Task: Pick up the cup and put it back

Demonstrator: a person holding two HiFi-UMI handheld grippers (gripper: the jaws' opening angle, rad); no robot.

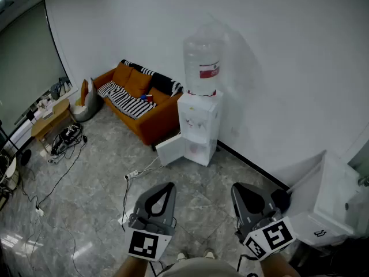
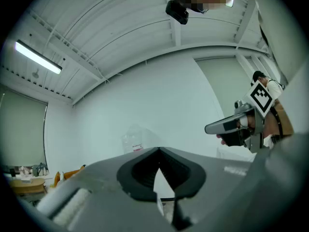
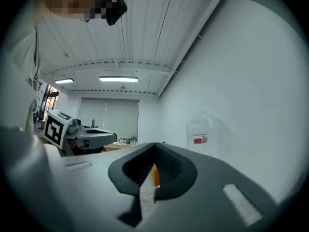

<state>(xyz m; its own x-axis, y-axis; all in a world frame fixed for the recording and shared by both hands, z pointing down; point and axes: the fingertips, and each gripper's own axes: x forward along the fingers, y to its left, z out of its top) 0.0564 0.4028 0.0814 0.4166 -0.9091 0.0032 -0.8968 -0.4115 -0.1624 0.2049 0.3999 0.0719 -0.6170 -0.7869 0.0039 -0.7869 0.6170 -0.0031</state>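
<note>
I can pick out no cup for certain. A small red thing (image 1: 150, 97) lies on the orange sofa (image 1: 151, 122), too small to name. My left gripper (image 1: 168, 185) is held low at the bottom centre, tips together, nothing between them. To its right, my right gripper (image 1: 236, 187) is also shut and empty. Both point toward the white water dispenser (image 1: 199, 128) with its clear bottle (image 1: 203, 65), well short of it. In the left gripper view the jaws meet at the left gripper (image 2: 158, 149); the right gripper (image 2: 227, 127) shows beside it. The right gripper (image 3: 155, 144) is likewise closed in its own view.
The dispenser's lower door stands open toward the sofa. A white cabinet (image 1: 328, 206) stands at the right, close to my right gripper. Cables (image 1: 63, 143) and a power strip (image 1: 132, 175) lie on the grey tiled floor. A low wooden table (image 1: 51, 117) stands far left.
</note>
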